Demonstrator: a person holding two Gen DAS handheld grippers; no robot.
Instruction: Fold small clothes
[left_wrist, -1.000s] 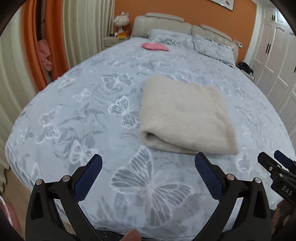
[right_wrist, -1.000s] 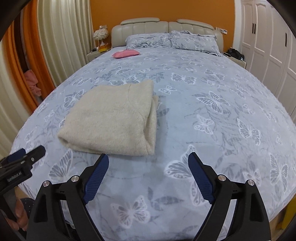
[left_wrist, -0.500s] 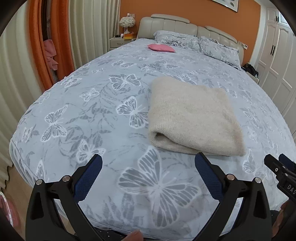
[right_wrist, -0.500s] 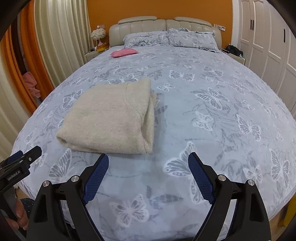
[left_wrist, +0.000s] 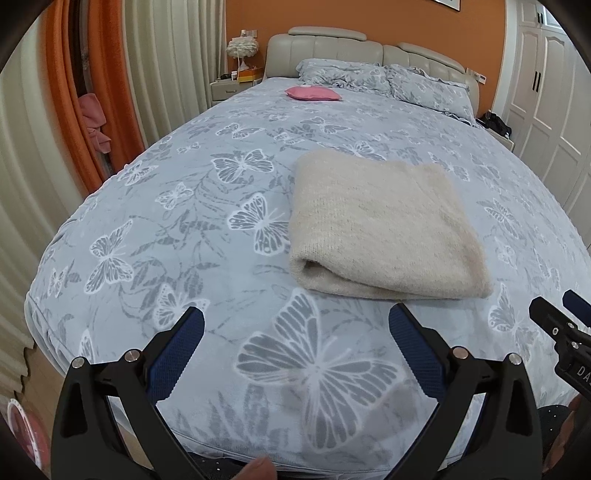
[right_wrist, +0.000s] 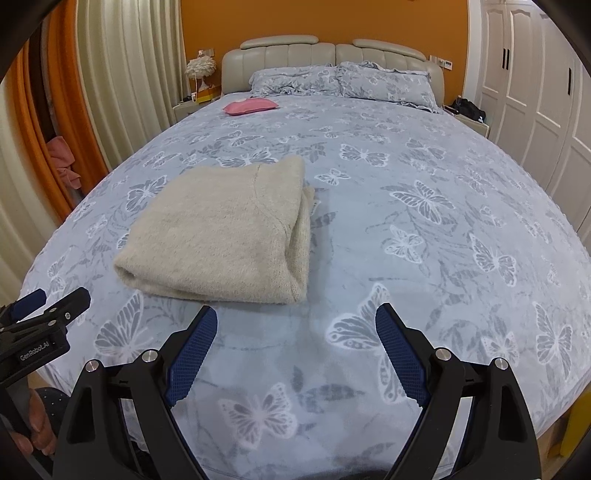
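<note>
Although the task is to fold small clothes, the beige knitted sweater (left_wrist: 380, 229) already lies folded into a compact rectangle on the bed (left_wrist: 184, 229), with its rolled fold edge turned toward the cameras and a curved seam visible on the top layer in the right wrist view. I judge that the folding of this piece is finished or nearly so; perhaps only a small smoothing is left, and no other unfolded garment shows on the cover.

The left tool (left_wrist: 295, 332) is released, its blue pads wide apart and holding nothing, and it hovers over the near edge of the bed, just short of the sweater. The right tool (right_wrist: 295, 330) is also spread and empty, near the front right corner of the sweater but not touching it.

The bed has a grey-blue cover with white butterflies, two matching pillows (right_wrist: 340, 79) and a beige padded headboard (right_wrist: 332, 48). A small pink cushion (right_wrist: 250, 106) lies far away near the pillows. Behind are an orange wall, cream and orange curtains (left_wrist: 110, 92) on the left, a nightstand with a lamp (left_wrist: 242, 48), and white wardrobe doors (right_wrist: 535, 92) on the right.
</note>
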